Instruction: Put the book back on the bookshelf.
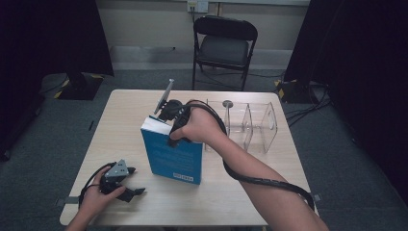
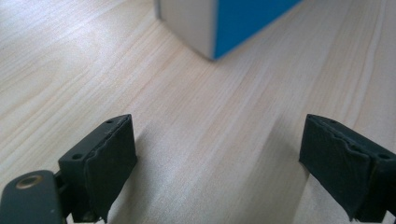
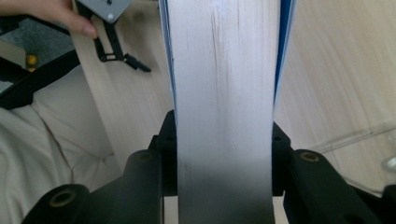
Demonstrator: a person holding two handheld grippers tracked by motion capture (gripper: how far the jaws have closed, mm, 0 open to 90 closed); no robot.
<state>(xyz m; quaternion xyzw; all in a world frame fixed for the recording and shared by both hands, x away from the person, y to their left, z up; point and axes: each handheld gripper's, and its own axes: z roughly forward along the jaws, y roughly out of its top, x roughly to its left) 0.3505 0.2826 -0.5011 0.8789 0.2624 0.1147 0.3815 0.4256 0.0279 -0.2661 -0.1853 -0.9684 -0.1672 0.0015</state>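
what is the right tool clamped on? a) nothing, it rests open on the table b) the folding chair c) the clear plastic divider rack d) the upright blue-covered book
d: in the right gripper view the right tool has both black jaws pressed against the covers of the upright blue-covered book, white page edges between them; in the high view it grips the book's top.

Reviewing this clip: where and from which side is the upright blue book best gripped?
Grip the blue book at its top edge, coming from above, jaws straddling both covers. It stands upright on the table, so the top is free, and its thickness fits between the jaws. The right gripper already clamps it this way.
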